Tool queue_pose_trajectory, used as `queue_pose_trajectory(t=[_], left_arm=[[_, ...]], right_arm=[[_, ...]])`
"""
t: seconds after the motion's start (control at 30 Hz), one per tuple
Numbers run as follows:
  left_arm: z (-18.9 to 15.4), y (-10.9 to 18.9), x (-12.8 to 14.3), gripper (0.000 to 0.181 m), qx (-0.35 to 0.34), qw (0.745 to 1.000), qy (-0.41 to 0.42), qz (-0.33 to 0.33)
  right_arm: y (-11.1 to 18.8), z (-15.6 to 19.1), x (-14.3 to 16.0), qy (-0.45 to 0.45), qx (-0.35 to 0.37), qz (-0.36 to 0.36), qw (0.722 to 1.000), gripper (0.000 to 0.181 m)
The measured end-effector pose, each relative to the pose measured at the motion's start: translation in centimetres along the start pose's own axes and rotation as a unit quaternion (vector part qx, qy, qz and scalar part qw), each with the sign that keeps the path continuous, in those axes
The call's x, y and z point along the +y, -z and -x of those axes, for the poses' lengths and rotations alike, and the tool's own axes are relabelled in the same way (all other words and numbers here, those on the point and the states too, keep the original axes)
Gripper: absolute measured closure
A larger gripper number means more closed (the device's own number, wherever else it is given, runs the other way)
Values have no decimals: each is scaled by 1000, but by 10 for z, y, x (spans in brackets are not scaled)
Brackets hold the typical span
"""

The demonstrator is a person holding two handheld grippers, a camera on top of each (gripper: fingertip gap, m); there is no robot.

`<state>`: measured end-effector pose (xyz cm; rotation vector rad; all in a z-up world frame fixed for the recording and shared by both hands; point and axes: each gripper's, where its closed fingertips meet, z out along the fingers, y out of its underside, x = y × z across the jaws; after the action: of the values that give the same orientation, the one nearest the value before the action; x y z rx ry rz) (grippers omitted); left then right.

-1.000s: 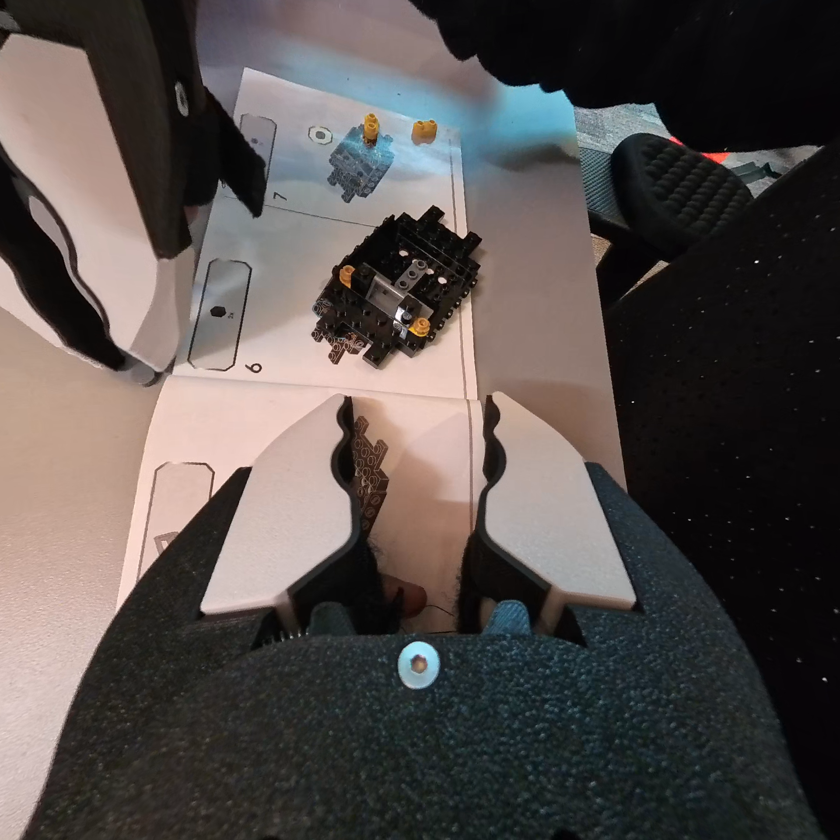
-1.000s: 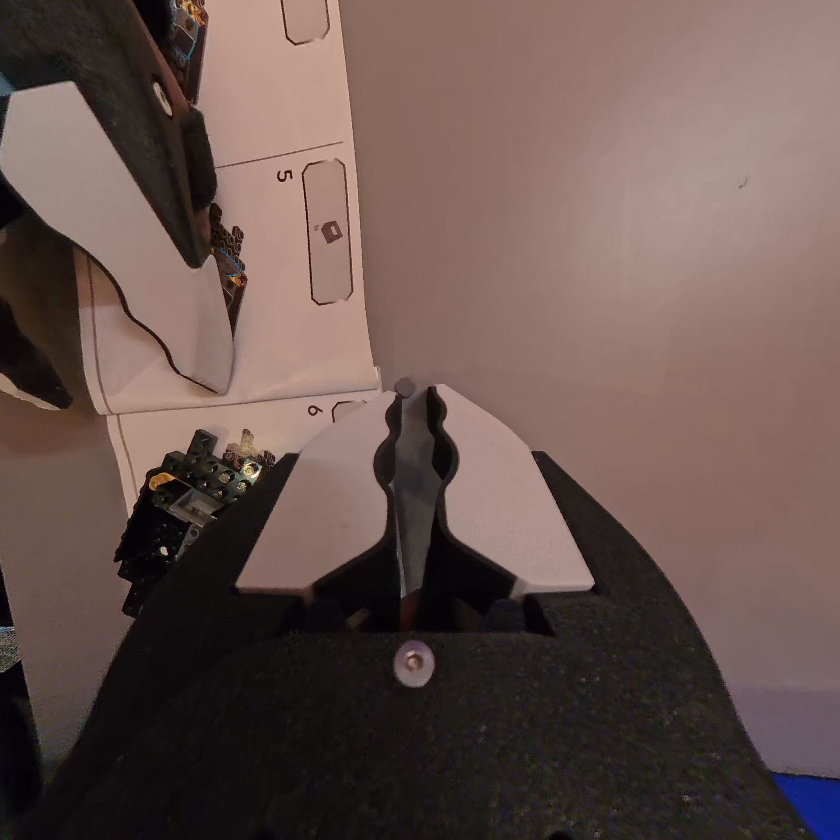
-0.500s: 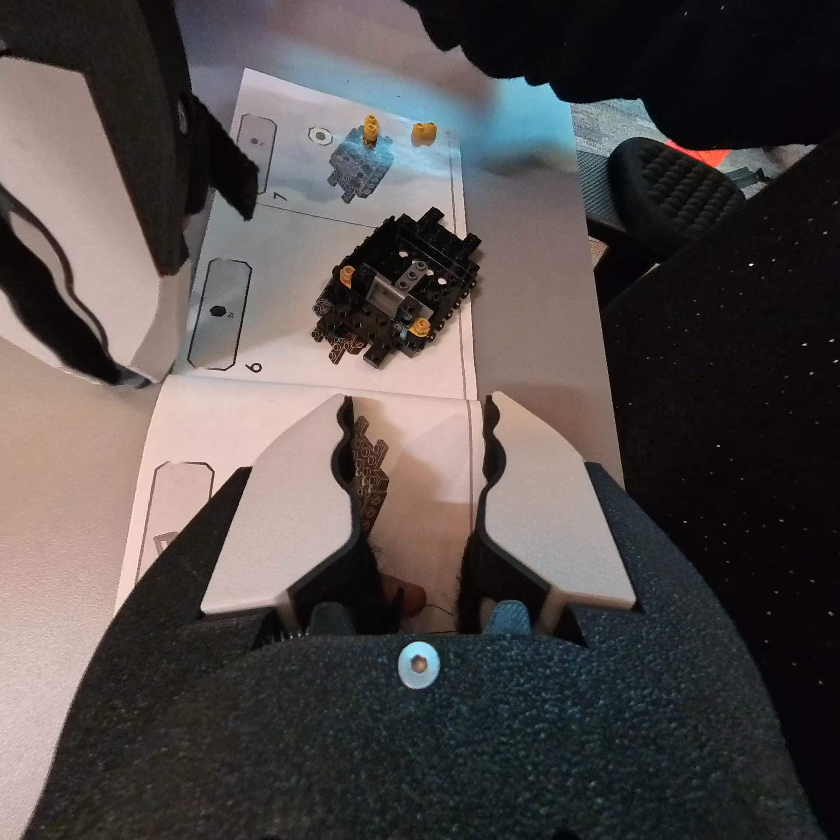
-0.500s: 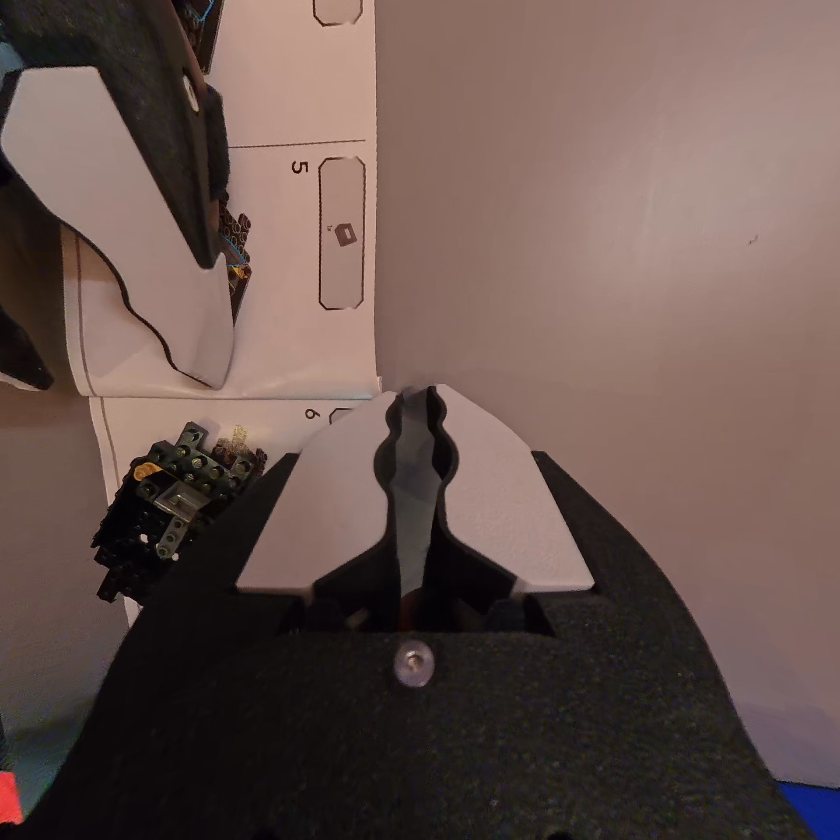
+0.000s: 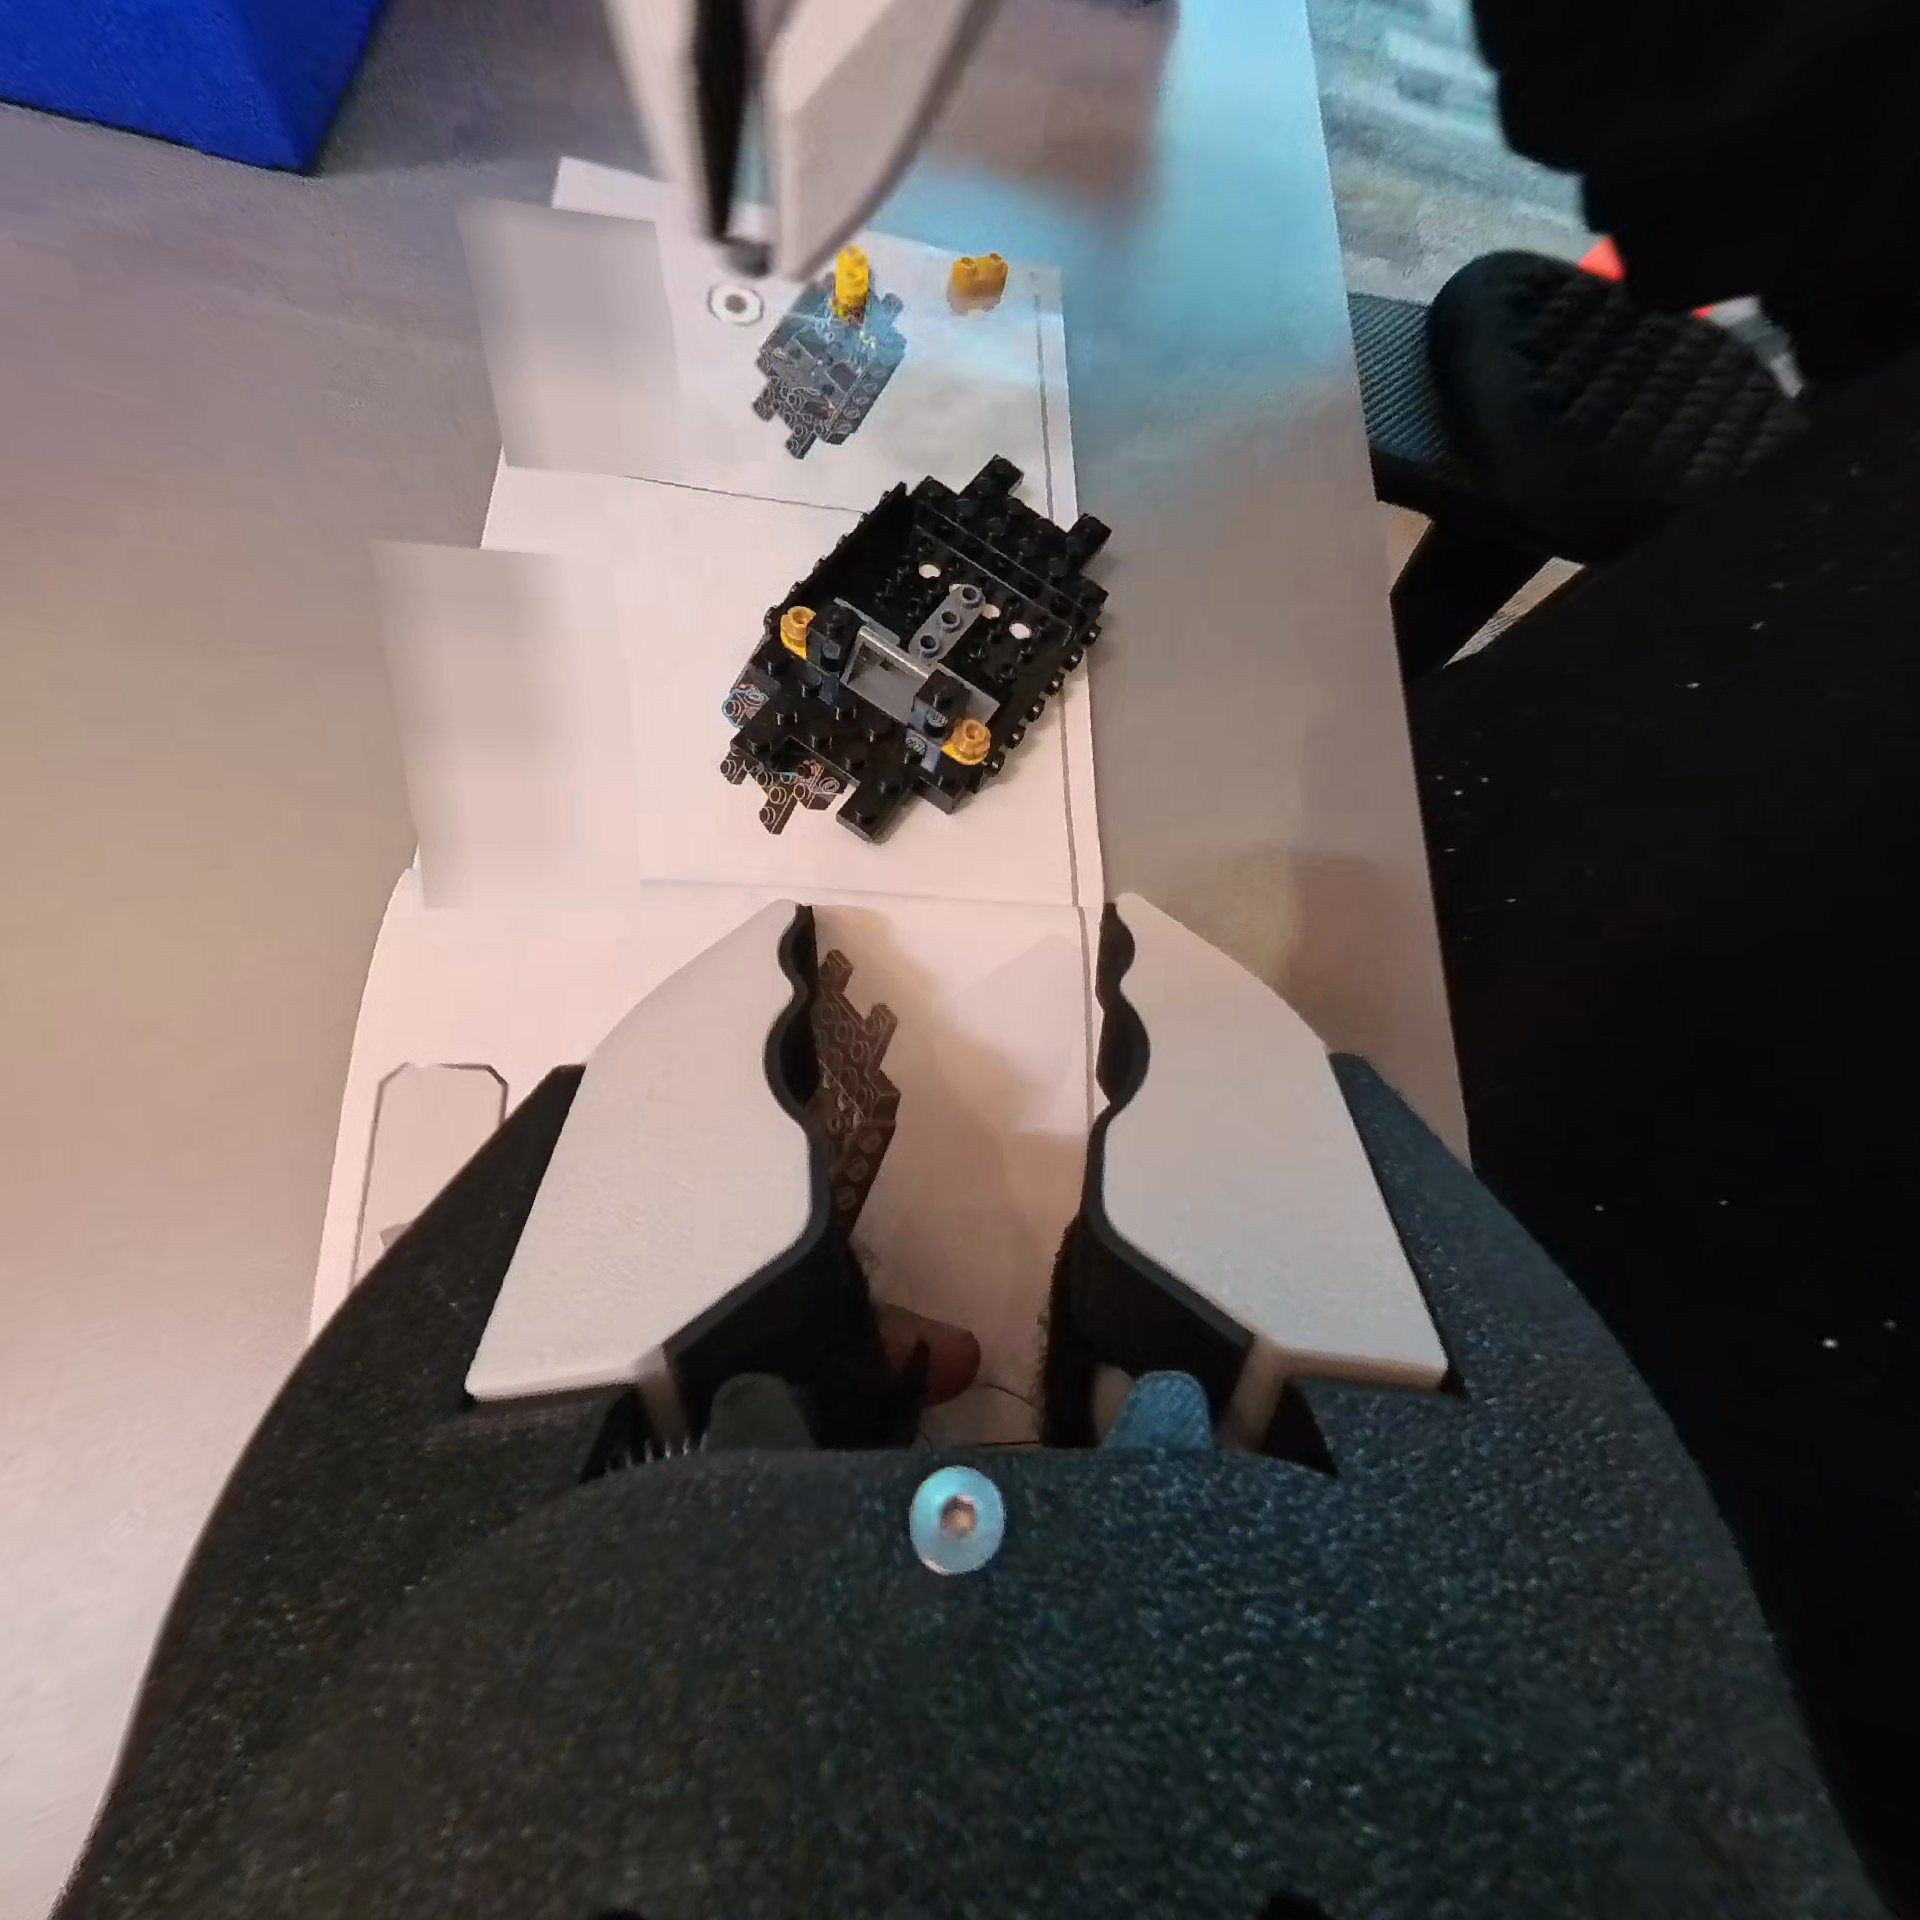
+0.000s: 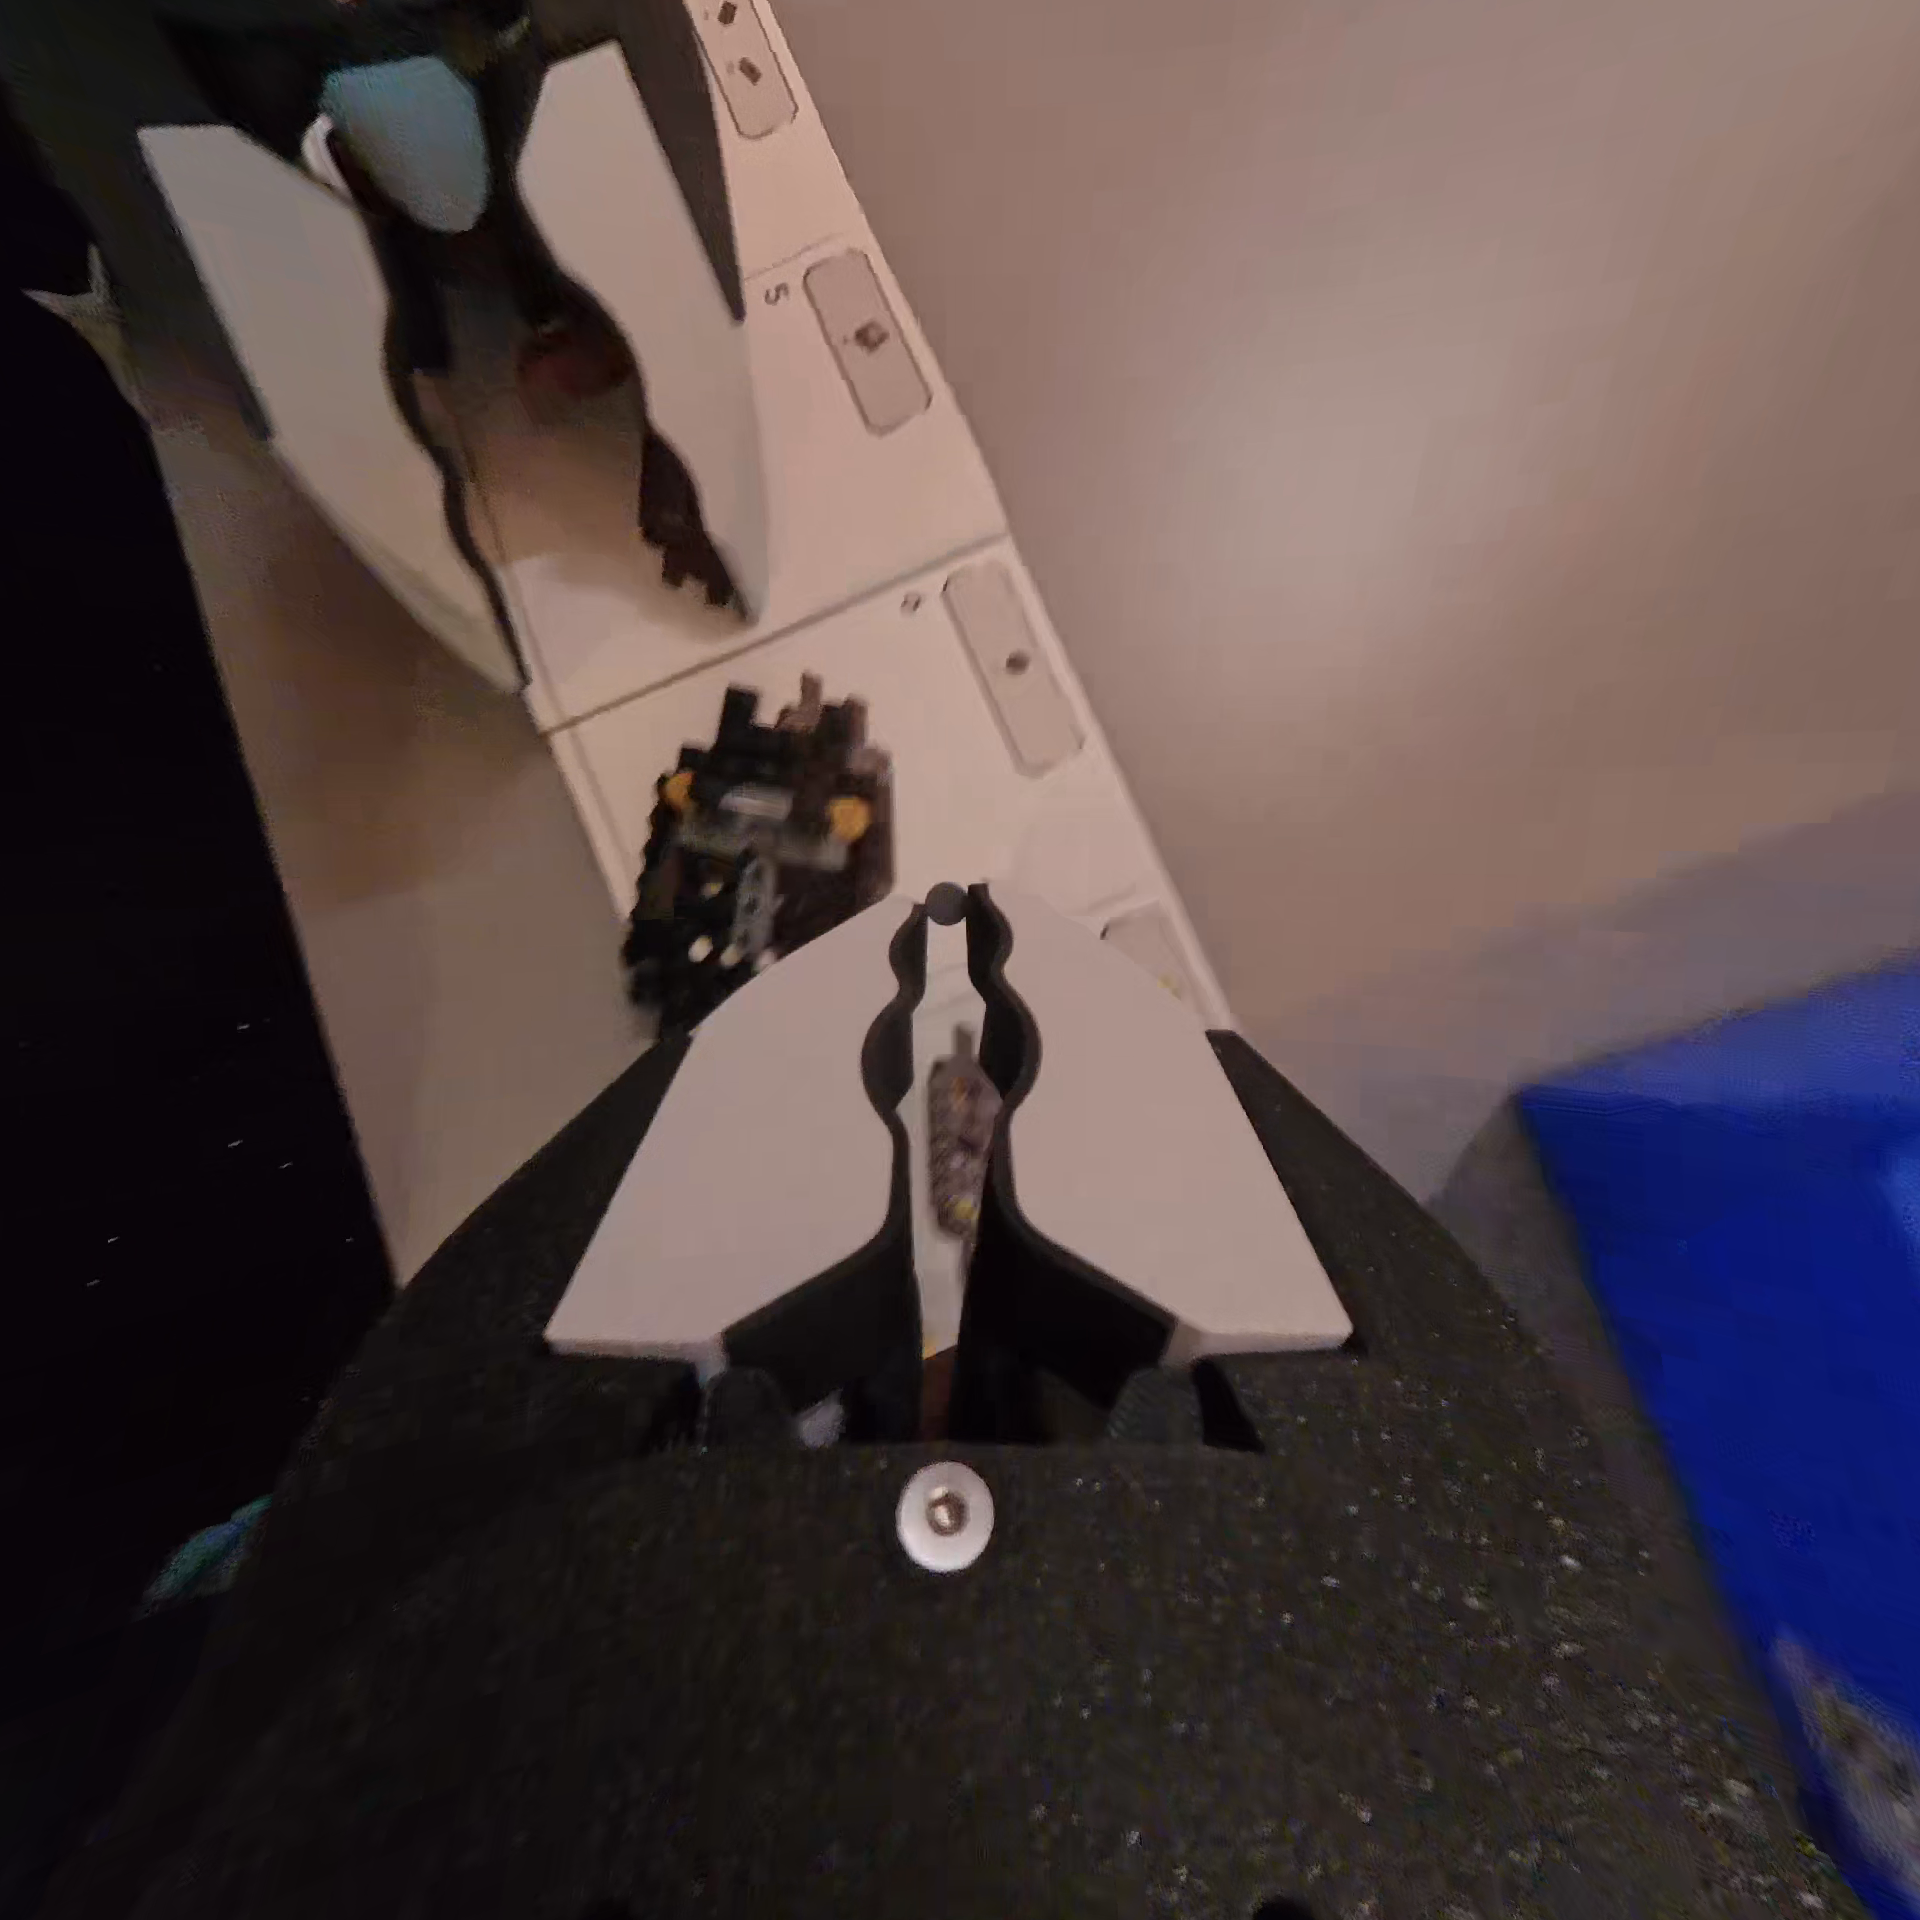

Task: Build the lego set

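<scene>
One grey stud (image 6: pixel 943 902) in R gripper (image 6: pixel 945 906) tips.

Two close wrist views facing oppositely, sharing the lego model (image 5: pixel 914 665) (image 6: pixel 764 831)

On the bench (image 5: pixel 187 582), an open instruction booklet (image 5: pixel 727 935). On its page, the lego model (image 5: pixel 914 644). Before the model, left tongs (image 5: pixel 948 925) over the booklet; behind it, right tongs (image 5: pixel 743 244). Beside the bench at far left, a box (image 5: pixel 177 73).
</scene>
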<state>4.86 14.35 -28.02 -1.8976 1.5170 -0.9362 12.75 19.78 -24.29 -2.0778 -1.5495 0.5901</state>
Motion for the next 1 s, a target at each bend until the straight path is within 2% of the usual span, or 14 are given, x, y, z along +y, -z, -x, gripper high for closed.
queue_pose_trajectory(t=[0.17,0.37,0.57,0.77,0.9,1.0], left_arm=[[-2,-1,-2,128,-11,1000,-22,19],[-1,6,-13,129,-35,998,-43,10],[2,3,-22,131,-51,997,-63,-9],[-3,-3,-29,131,-48,995,-89,-15],[-5,-7,-29,131,-42,994,-102,-7],[-6,-6,-27,131,-40,993,-115,3]], right_arm=[[17,31,38,-53,43,-23,997,174],[22,53,56,-100,60,-71,991,174],[26,59,68,-132,62,-98,984,174],[25,57,67,-134,59,-110,983,174],[16,56,50,-131,52,-131,981,174],[1,56,38,-115,52,-113,986,174]])
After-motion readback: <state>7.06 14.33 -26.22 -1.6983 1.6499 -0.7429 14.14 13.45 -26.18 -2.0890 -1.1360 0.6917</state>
